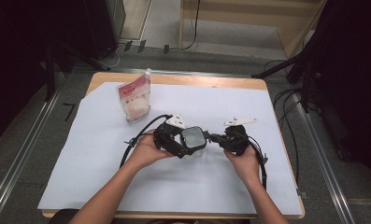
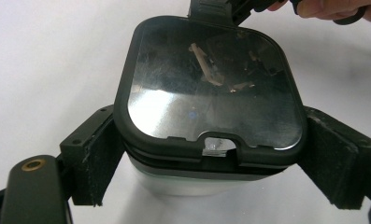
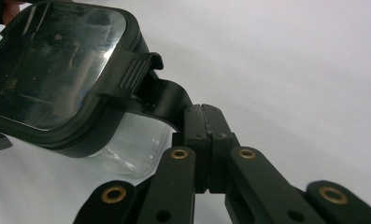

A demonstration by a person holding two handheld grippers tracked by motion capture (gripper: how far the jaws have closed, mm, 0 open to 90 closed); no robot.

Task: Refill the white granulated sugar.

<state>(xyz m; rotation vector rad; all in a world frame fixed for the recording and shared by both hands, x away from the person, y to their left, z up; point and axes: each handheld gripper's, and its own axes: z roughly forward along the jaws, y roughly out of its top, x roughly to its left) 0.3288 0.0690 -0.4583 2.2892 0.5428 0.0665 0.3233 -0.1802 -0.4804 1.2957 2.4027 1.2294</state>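
Nearest the person, on the white-covered bench (image 1: 103, 177), the left gripper (image 2: 211, 163) has its jaws clamped across the clear container (image 1: 193, 142) just under its dark lid (image 2: 211, 88). Beyond, on the far side, the right gripper (image 3: 206, 135) pinches the lid's latch tab (image 3: 167, 100), seemingly to lift it.

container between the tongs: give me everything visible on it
The container is a clear, rounded-square tub with a black-rimmed lid whose glossy see-through panel reflects the room. A black latch flap sticks out from one lid edge. It sits upright on the white sheet mid-table and looks empty, though glare hides much. The left tongs clamp its sides just under the lid; the right tongs are shut on the latch flap.
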